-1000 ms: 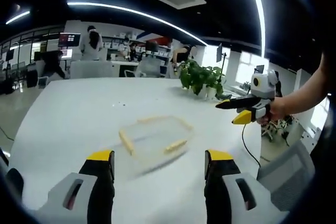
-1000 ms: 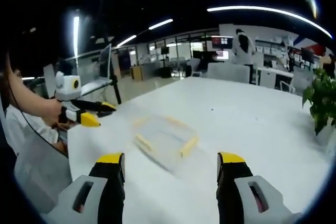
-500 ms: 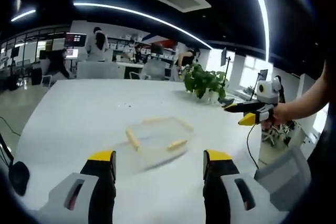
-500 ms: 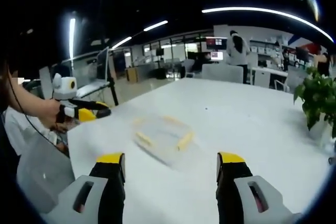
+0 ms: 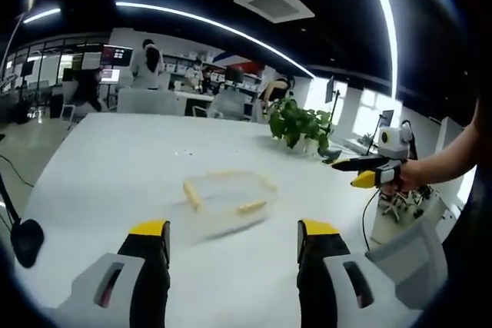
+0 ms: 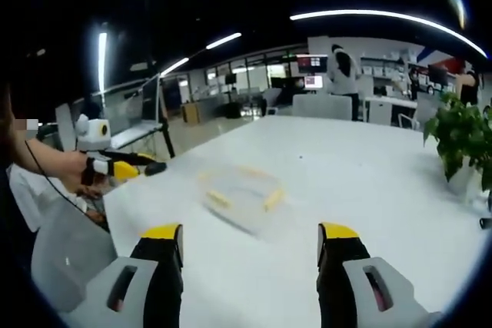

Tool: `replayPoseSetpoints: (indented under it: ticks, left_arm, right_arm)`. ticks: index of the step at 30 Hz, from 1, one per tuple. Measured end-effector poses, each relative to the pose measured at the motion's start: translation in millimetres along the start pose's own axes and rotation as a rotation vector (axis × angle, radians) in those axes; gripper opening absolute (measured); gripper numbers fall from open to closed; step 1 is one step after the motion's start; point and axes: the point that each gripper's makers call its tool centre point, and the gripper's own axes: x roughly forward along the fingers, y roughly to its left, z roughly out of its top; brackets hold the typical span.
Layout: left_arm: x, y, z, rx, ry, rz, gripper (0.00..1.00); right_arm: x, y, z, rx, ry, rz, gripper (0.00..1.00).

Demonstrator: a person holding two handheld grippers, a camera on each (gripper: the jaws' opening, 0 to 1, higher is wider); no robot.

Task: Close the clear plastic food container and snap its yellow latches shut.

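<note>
A clear plastic food container (image 5: 225, 201) with yellow latches sits in the middle of a white table (image 5: 108, 167). The right gripper view has the same container (image 6: 242, 196) ahead of its jaws. My left gripper (image 5: 233, 242) is open and well short of it, nothing between the jaws. My right gripper (image 6: 250, 245) is open too, also apart from the container. The right gripper (image 5: 367, 170) shows at the right of the left gripper view, held by a hand. The left gripper (image 6: 119, 167) shows at the left of the right gripper view.
A potted green plant (image 5: 300, 122) stands at the table's far side, also visible as the plant (image 6: 461, 140) at the right. Grey chairs (image 5: 411, 259) stand by the table edge. People and desks fill the office behind. A dark object (image 5: 25, 240) lies at the left table edge.
Both cameras have drawn back and risen slightly, so the container looks smaller and farther. The other gripper in each view has moved outward. The container has not moved.
</note>
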Motion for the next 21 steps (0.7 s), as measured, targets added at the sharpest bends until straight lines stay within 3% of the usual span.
replayPoseSetpoints:
  ticks: [21]
  left_arm:
    - [-37.5,2.5,-7.1,-0.016,-0.019,0.038,0.66]
  right_arm:
    - [-27.7,21.2,-0.9,0.033,-0.027,-0.009,0.70]
